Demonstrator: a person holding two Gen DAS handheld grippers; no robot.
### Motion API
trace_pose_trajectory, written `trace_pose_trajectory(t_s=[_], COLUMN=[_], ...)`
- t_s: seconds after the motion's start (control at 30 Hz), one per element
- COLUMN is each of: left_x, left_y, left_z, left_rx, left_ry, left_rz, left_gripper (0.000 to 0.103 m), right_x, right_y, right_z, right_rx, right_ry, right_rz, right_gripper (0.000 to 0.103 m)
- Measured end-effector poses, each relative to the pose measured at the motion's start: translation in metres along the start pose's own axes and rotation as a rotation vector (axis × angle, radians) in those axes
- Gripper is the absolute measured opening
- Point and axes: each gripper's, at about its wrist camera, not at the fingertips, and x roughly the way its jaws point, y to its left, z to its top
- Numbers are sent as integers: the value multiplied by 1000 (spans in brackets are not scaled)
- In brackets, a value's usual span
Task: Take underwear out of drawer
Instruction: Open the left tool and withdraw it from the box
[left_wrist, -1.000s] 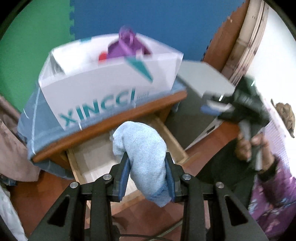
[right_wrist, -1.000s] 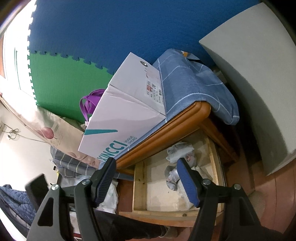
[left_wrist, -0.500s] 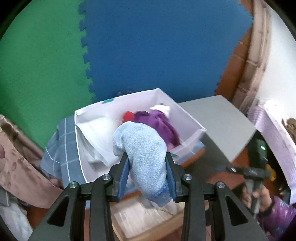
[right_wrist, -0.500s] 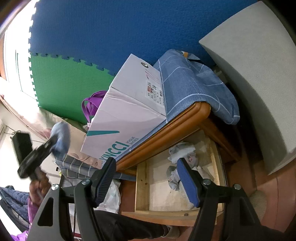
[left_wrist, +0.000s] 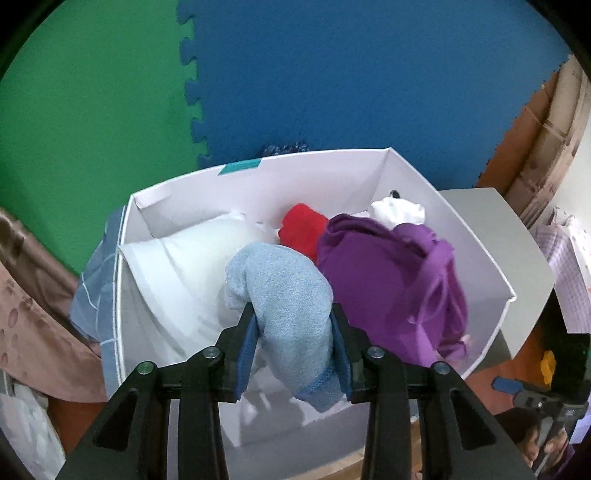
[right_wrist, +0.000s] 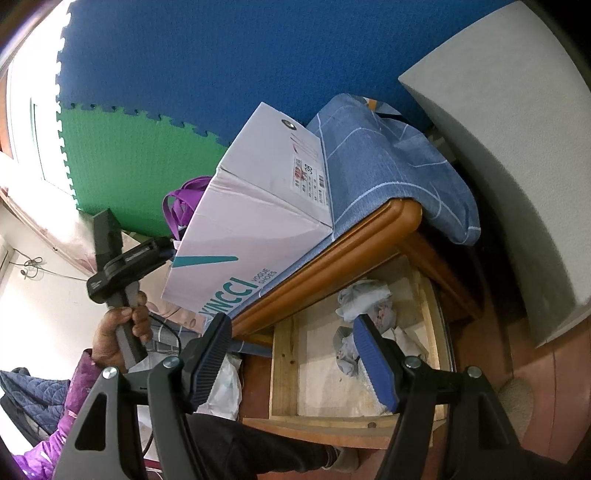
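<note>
Both claw pads pinch underwear above box.

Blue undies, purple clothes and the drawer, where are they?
blue underwear (left_wrist: 291, 314), left wrist view, middle of the bundle.
purple garment (left_wrist: 388, 280), left wrist view, its bunched top.
drawer (right_wrist: 282, 369), right wrist view, left wooden wall.

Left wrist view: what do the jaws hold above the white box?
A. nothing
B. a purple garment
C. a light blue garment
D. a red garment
C: the light blue garment is pinched between the left gripper's jaws over the white box; red and purple ones lie inside.
</note>
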Motion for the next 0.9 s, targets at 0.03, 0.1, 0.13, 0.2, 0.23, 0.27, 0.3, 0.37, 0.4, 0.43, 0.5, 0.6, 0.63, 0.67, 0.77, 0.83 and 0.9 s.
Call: trace_pose_trajectory(t_s=[0.03, 0.1, 0.13, 0.2, 0.23, 0.27, 0.3, 0.37, 0.4, 0.43, 0.5, 0.6, 0.63, 0.67, 0.77, 0.83, 0.9], left_x=[4, 8, 9, 10, 11, 11, 10, 9, 6, 2, -8, -30, -39, -49, -80, -99, -106], left_y=[1, 2, 3, 3, 3, 3, 3, 3, 3, 3, 2, 4, 5, 7, 12, 18, 24], left_z=[-1, -3, -4, -6, -6, -6, -8, -8, -8, -10, -13, -20, -24, -30, -58, -86, -107], left_rx=[-9, -20, -25, -35, -37, -39, -41, -48, -56, -59, -61, -72, -77, -83, -94, -86, -81], left_ry=[3, 4, 3, 5, 6, 4, -3, -10, -26, -45, -79, -146, -171, -201, -300, -351, -354], left_rz=[1, -4, -6, -12, -15, -15, -16, -23, -26, -28, -20, -3, 1, 12, 58, 96, 138], left_gripper=[36, 37, 38, 41, 41, 42, 45, 58, 65, 67, 74, 77, 80, 88, 95, 100, 102], right_x=[1, 1, 1, 2, 2, 3, 3, 3, 3, 4, 4, 6, 7, 8, 14, 23, 34], right_y=[0, 0, 1, 1, 1, 2, 2, 2, 2, 3, 3, 4, 4, 5, 11, 19, 28], right_z=[0, 0, 0, 0, -1, -1, -1, -1, -1, -2, -1, -2, -3, -4, -8, -13, -19], right_rx=[-1, -2, -3, -5, -6, -9, -11, -13, -15, -16, -19, -26, -30, -39, -84, -133, -190], right_ry=[1, 3, 4, 7, 8, 8, 8, 9, 10, 12, 13, 23, 28, 36, 66, 98, 142], right_rz=[-1, -2, -3, -7, -9, -11, -13, -17, -20, -23, -27, -37, -40, -47, -67, -95, -133], right_gripper=[70, 70, 70, 70, 70, 70, 70, 70, 70, 70, 70, 70, 70, 70, 70, 70, 70])
